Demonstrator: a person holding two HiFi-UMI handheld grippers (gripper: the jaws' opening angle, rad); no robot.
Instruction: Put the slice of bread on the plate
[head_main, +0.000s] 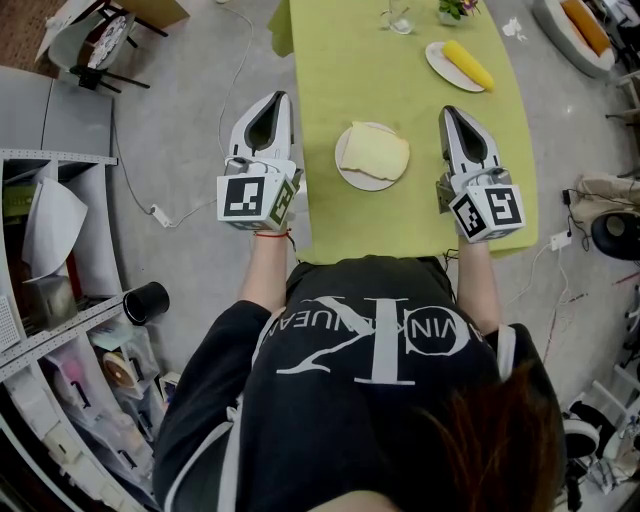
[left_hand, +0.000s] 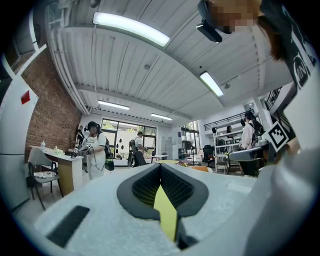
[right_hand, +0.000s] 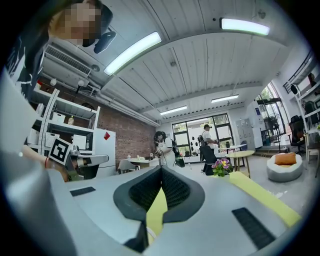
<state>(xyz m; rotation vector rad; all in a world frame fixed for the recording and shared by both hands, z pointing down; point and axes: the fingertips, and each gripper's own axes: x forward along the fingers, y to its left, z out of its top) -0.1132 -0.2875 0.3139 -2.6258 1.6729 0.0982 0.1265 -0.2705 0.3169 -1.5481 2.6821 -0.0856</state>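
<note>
Pale-yellow slice of bread (head_main: 375, 152) is lying on the white plate (head_main: 365, 184) on the green desk (head_main: 400, 70). Left claw (head_main: 281, 97) and right claw (head_main: 448, 111) are hovering either side of the plate, both clenched, gripping nothing.

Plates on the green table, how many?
2. One round white plate under the pale bread slice; another white plate, farther away, holds yellow corn. The green table's end is cropped.

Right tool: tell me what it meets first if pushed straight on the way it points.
Likely the corn on its plate, straight ahead of the right tool in the head view. How high the tool is held is unclear, so it may pass above.
</note>
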